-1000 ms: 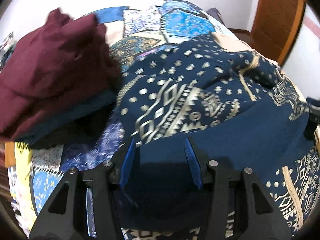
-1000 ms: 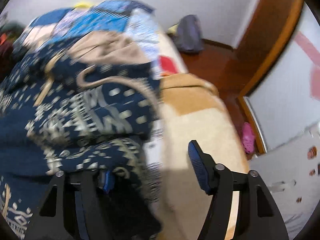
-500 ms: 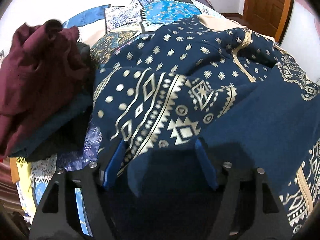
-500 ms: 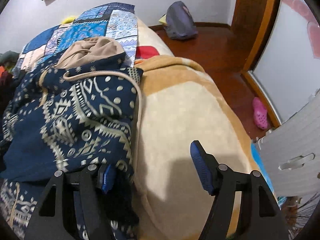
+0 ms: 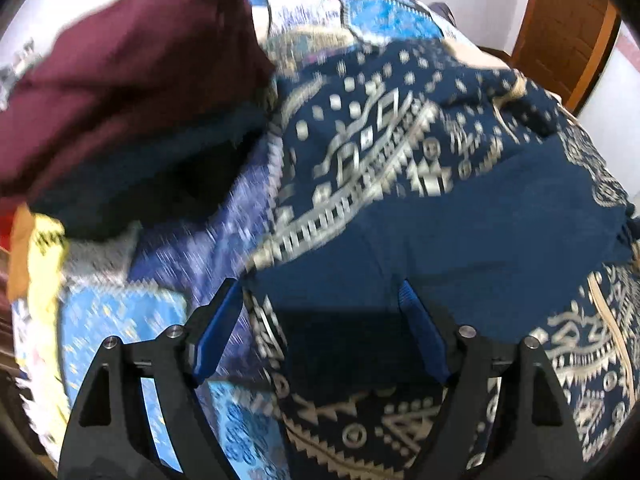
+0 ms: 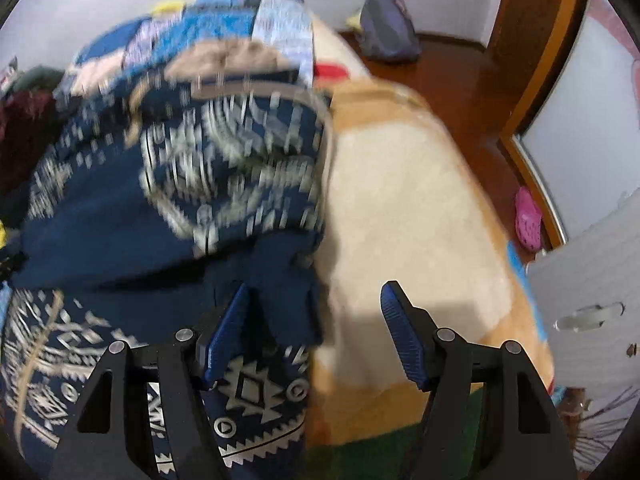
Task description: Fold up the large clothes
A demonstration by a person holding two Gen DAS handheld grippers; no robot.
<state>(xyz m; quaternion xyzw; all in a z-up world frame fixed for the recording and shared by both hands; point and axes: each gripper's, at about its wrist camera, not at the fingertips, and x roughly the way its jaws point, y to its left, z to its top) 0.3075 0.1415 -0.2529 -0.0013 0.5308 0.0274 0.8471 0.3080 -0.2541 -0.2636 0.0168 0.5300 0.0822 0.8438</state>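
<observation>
Patchwork bedding in blues and whites covers the bed [image 5: 120, 320], and across it lies the navy patterned garment [image 5: 460, 216], a large piece with pale geometric print, folded so that a plain dark panel now lies over its printed layers; in the right wrist view it [image 6: 168, 200] reaches to the edge of a cream blanket [image 6: 400, 200]. A second ago the left gripper [image 5: 322, 328] had its fingers [image 5: 218, 330] close together around the plain navy hem; now they are spreading apart, wide, and the hem lies loose between them with neither pad pressing it, so the cloth has just been let go. The right gripper [image 6: 316, 330] holds its fingers [image 6: 398, 336] moderately wide, much as before; a dark tongue of fabric sits between them near the left finger, and a grip cannot be made out through the blur, though the pads look clear of it. Both views are smeared by motion, and the maroon clothing [image 5: 128, 72] heaped beside the garment fills more of the left view than it did half a second ago. My reading is that one fold has just been laid down and released; the garment looks only partly folded, still broad and rumpled, so fresh edges probably need picking up next
</observation>
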